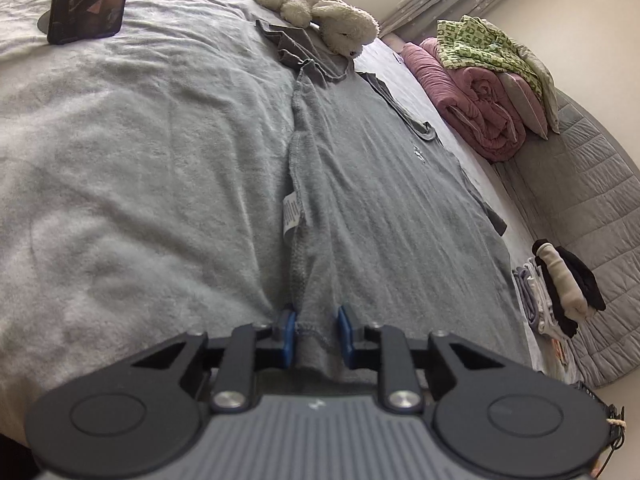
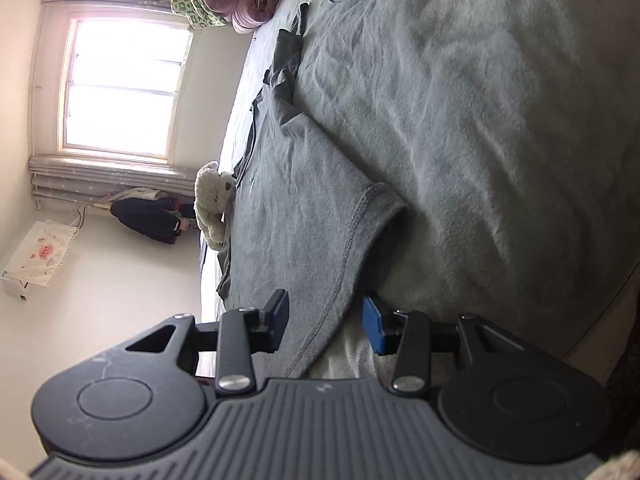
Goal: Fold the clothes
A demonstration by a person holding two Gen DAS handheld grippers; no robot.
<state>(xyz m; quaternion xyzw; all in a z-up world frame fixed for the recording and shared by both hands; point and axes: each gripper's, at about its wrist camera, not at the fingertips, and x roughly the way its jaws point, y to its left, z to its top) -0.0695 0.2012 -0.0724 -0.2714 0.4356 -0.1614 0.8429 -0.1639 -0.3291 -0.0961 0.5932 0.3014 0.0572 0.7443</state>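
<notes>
A grey T-shirt [image 1: 380,184] lies spread flat on the pale grey blanket [image 1: 140,160] of a bed, with a white care tag showing at its left edge. My left gripper [image 1: 316,330] is shut on the shirt's near hem, and bunched fabric fills the gap between its blue pads. In the right wrist view the same T-shirt [image 2: 296,208] runs away from me. My right gripper [image 2: 326,318] is open around another hem corner. The stitched edge lies between the pads, which stand apart from it on the right side.
A white plush toy [image 1: 320,12] rests on the shirt's far end. Rolled pink and green bedding [image 1: 480,100] and a stack of folded clothes [image 1: 560,292] sit along the grey quilted headboard [image 1: 592,200]. A dark upright stand [image 1: 88,0] is at the far left. A window [image 2: 124,84] faces the bed.
</notes>
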